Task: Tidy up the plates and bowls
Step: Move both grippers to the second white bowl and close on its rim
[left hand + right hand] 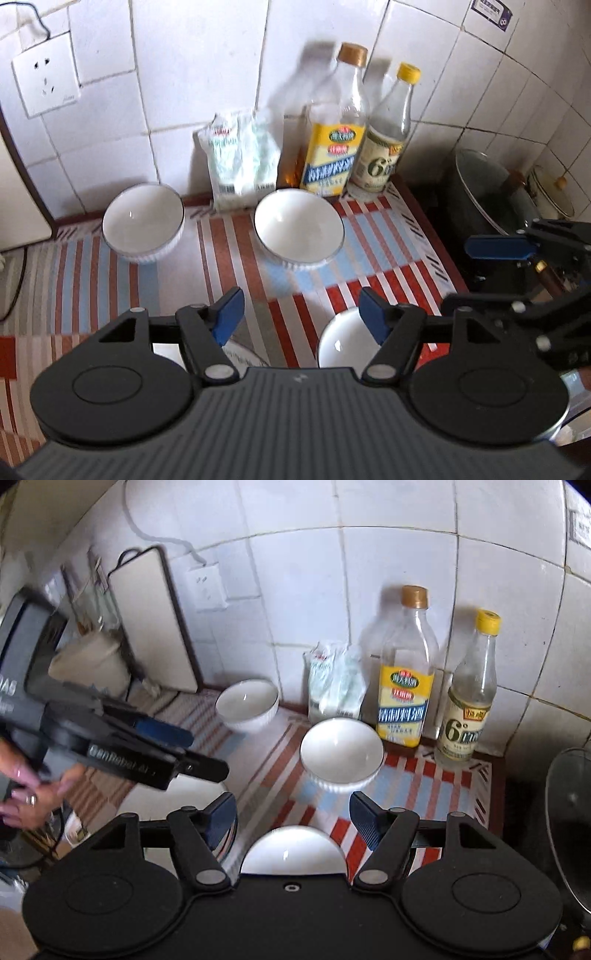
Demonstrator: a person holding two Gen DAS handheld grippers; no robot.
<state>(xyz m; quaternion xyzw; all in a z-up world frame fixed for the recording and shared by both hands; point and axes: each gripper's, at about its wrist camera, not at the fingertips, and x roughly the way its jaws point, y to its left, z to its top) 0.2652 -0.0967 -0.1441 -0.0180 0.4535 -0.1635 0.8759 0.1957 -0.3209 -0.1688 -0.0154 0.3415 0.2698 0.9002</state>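
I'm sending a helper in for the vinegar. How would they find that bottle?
Go to the white tiled wall behind the striped mat. Two clear bottles stand there beside a white bag. Take the shorter, yellow-capped bottle, not the taller gold-capped one.

My left claw (301, 314) tilts downward with its blue pads (229, 314) spread apart, nothing between them. My right claw (291, 821) also tilts down, spread and empty. My left hand (27, 794) grips its handle.

You see two bowls on the mat: one bowl (143, 223) at centre left, another bowl (299, 230) in the middle, before two bottles (338, 125) by the wall.
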